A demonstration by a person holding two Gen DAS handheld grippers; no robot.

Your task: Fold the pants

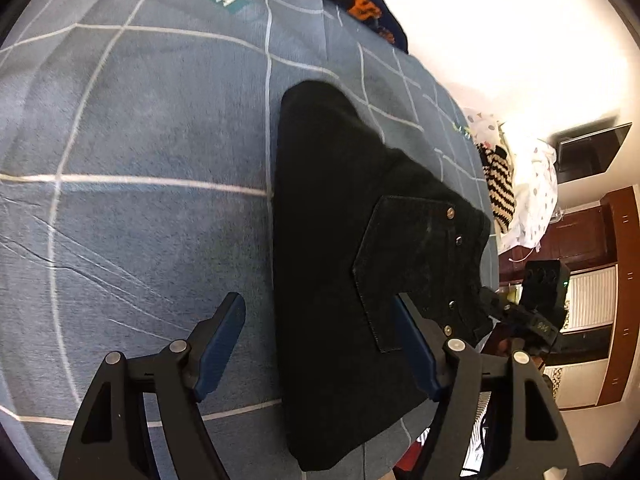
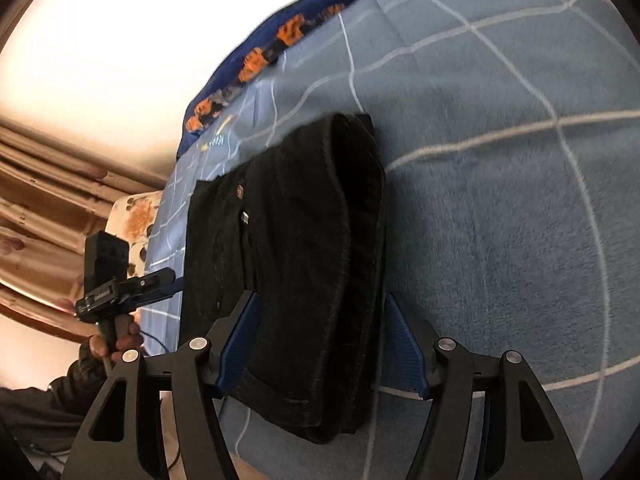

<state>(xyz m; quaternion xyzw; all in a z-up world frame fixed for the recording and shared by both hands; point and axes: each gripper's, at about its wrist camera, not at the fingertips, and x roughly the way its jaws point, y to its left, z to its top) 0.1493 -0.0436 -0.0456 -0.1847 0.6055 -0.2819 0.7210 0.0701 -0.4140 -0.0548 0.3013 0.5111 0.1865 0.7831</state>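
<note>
From your left hand-held gripper (image 1: 320,354), the grey-blue checked blanket (image 1: 132,208) fills the left side of the view, with the bed beneath it. Your left-hand pad sits over bare blanket, well apart from the cloth. Moving right, the black pants (image 1: 328,240) lie folded into a thick bundle on the blanket, pocket and rivets facing up. Your right-hand pad rests over the pocket edge, so the jaws stand wide and grip nothing. Further right, the other hand-held gripper shows at the bundle's far edge.

Now from your right hand-held gripper (image 2: 320,344): far left, your hand (image 2: 120,340) holds the left one beside the pants (image 2: 296,240), at the waistband side. Then comes the folded bundle, running away from you up the middle. Your two blue pads straddle its near end, the left one close against the denim, the right one just beside the folded edge. Jaws spread, nothing clamped. Right of that, plain blanket (image 2: 500,220).
</note>
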